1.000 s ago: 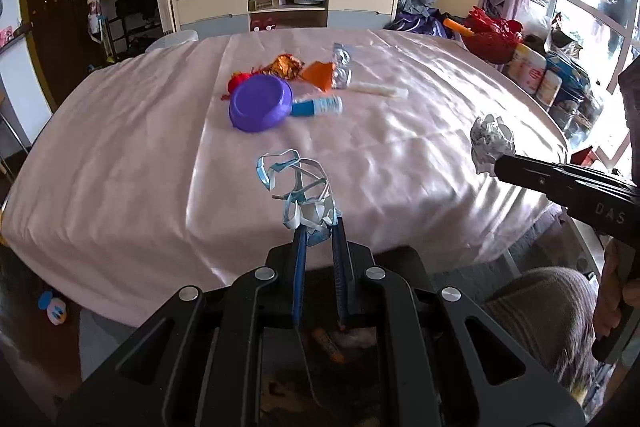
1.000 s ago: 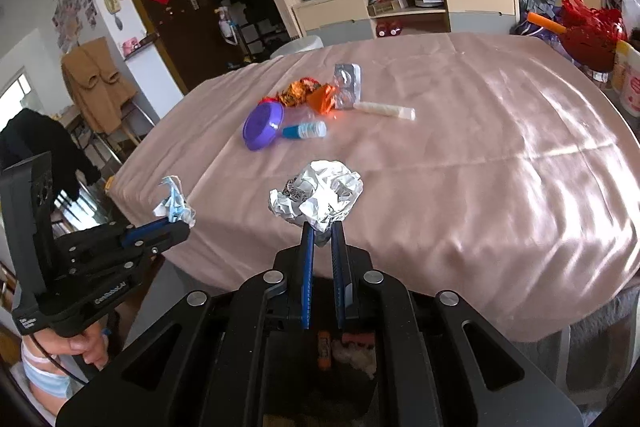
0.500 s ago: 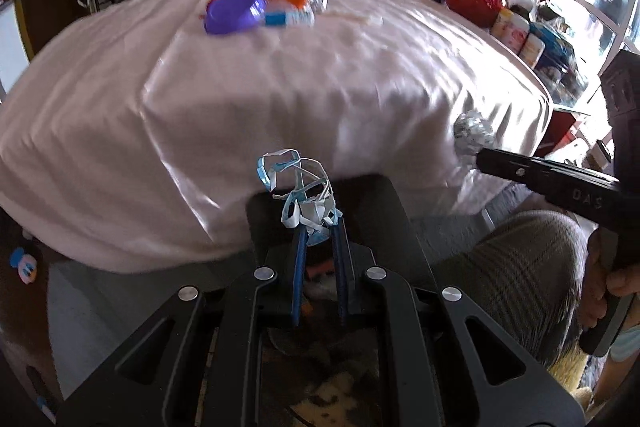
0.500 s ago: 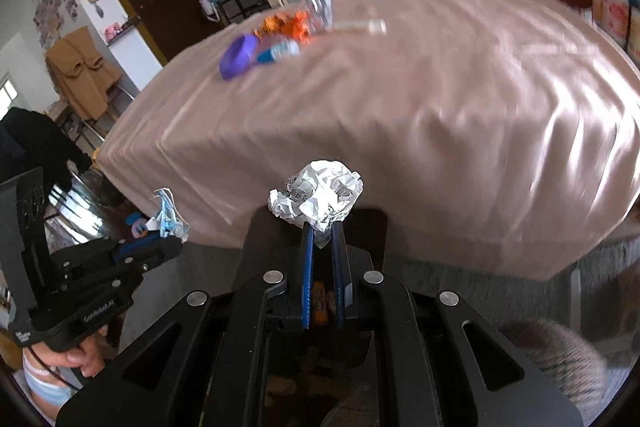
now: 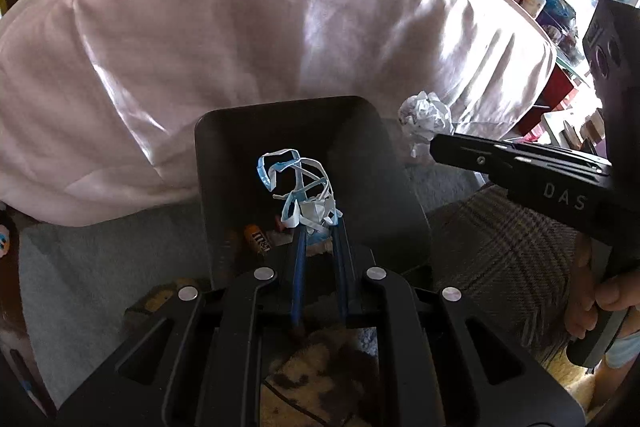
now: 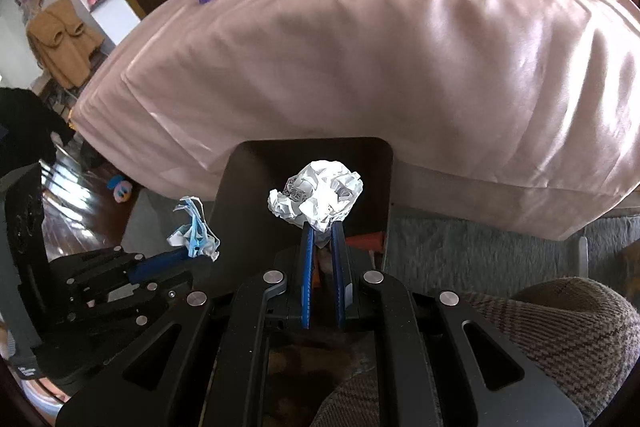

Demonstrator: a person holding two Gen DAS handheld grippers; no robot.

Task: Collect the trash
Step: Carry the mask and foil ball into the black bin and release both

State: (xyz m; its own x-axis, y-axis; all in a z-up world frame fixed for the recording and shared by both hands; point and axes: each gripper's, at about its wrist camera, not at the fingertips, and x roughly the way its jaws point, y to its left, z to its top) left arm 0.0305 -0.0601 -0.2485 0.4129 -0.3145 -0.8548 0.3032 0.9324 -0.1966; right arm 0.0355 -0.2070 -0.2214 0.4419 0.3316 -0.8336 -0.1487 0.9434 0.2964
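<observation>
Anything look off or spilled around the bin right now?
Nothing spilled. The left gripper holds the blue-white scrap over the dark bin; the right gripper holds the crumpled paper ball above it.

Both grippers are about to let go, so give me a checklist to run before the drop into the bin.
1. Left gripper shut on the blue-and-white scrap: ok.
2. Right gripper shut on the crumpled foil ball: ok.
3. Scrap over the dark bin's opening: ok.
4. Foil ball over the bin: ok in the right wrist view; beside its rim in the left view, so cannot tell.
5. Room left in the bin: ok; only a few wrappers show.
6. Grippers apart: ok.
</observation>
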